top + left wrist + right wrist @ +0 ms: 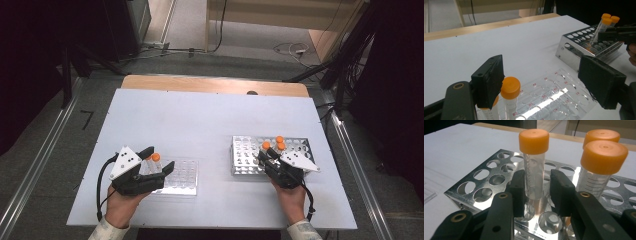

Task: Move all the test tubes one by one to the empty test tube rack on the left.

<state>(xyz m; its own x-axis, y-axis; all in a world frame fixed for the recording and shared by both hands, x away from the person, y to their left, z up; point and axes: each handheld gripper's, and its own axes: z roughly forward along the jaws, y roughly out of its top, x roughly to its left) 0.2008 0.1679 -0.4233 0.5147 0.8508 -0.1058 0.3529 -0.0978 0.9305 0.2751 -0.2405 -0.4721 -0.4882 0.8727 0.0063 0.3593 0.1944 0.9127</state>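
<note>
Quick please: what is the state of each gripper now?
Left gripper: open, jaws wide apart, holding nothing.
Right gripper: closed on the orange-capped tube over the metal rack.

Overhead lighting even and bright on bench (200,120); surroundings dark. Glare streak on clear plate (549,101). Near tongs slightly soft.

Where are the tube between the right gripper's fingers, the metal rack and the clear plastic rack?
Orange-capped tube (534,176): right gripper view, on its clear body.
Metal rack (243,155): high view, on its perforated top plate.
Clear plastic rack (554,97): left gripper view, on its labelled top.
</note>
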